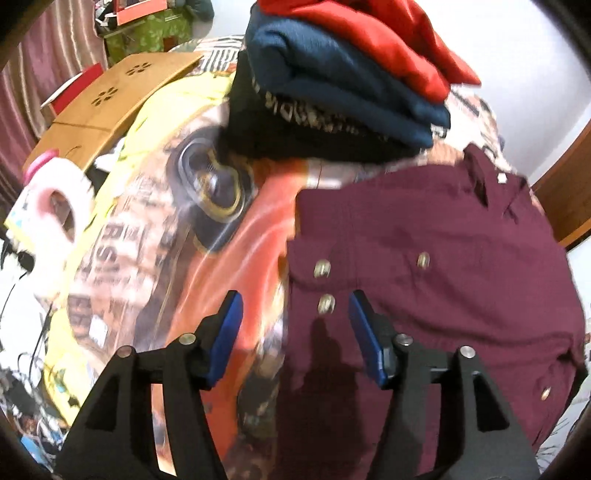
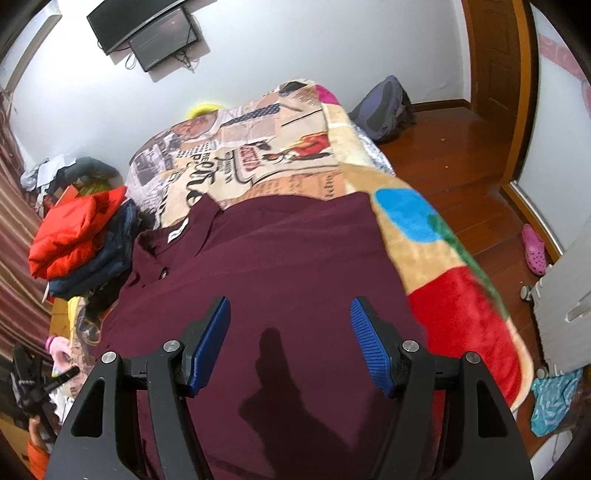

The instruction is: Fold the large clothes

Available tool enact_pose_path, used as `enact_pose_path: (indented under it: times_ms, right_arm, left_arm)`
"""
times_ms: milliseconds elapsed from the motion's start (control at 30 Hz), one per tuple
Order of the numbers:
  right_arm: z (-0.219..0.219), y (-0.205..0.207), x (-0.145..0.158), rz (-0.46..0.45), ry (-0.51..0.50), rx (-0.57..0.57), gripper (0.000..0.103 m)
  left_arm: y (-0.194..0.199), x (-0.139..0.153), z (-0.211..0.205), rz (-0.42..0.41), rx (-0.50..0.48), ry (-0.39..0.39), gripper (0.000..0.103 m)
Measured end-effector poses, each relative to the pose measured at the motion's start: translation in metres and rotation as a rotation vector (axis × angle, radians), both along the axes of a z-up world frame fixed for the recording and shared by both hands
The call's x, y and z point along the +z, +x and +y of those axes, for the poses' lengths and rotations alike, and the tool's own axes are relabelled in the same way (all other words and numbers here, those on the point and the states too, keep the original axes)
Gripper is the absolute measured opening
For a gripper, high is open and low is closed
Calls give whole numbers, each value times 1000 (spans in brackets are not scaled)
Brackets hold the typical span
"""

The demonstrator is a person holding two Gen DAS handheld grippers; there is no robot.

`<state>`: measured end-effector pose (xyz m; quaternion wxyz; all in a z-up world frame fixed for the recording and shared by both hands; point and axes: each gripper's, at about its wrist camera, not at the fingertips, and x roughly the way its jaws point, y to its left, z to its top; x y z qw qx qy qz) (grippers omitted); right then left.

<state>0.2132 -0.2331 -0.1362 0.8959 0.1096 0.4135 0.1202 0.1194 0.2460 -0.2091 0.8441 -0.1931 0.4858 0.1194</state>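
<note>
A maroon button-up shirt [image 1: 443, 273] lies spread on the patterned blanket, collar away from me; it also shows in the right wrist view [image 2: 280, 273]. My left gripper [image 1: 293, 306] is open and empty, hovering above the shirt's left edge by its metal buttons [image 1: 326, 304]. My right gripper [image 2: 290, 314] is open and empty above the middle of the shirt. A stack of folded clothes, red on navy [image 1: 354, 74], sits beyond the shirt; in the right wrist view the stack [image 2: 81, 240] is to the shirt's left.
The printed blanket [image 2: 258, 158] covers the bed. A wooden lap table [image 1: 103, 99] and a pink-and-white plush [image 1: 48, 206] lie left. The right wrist view shows wood floor [image 2: 461, 173], a backpack [image 2: 384, 110], a pink shoe [image 2: 533, 249], a white radiator [image 2: 565, 306] and a wall screen [image 2: 147, 29].
</note>
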Motion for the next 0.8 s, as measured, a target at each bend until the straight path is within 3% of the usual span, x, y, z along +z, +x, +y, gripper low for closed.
enact_pose_path:
  times_ms: [67,133,267,333,433,600,667,733,800]
  right_arm:
    - [-6,5,2,-6,-7,-8,64]
    - [-13,12,1,6,8,-8,64]
    - [-23,34,-14,89,28,24,64]
    - [-25,46,-26,145,32,50,64]
    - [-21,66,-44,221,19,101,64]
    - [-9,89,-56,229,-45,148,67]
    - [-8,99,-56,210,-60,141,69]
    - [-12,106,-55,201,-63,128,69]
    - [-17,114,-54,197,-70,95,69]
  left_arm:
    - [12,-9,7,-14,-29,-69,67]
    - [26,-30,13,42,-42,-143,67]
    - [45,-73,14,116,-85,-275,67]
    - [53,-85,17,112,-84,-344,70]
    - [65,-91,15,103,-122,-351,75]
    - [76,-94,21,81,-151,-415,76]
    - [79,-93,22,60,-142,-434,71]
    - [83,-90,21,45,-142,-445,55]
    - [86,-88,15,33,-143,-449,48]
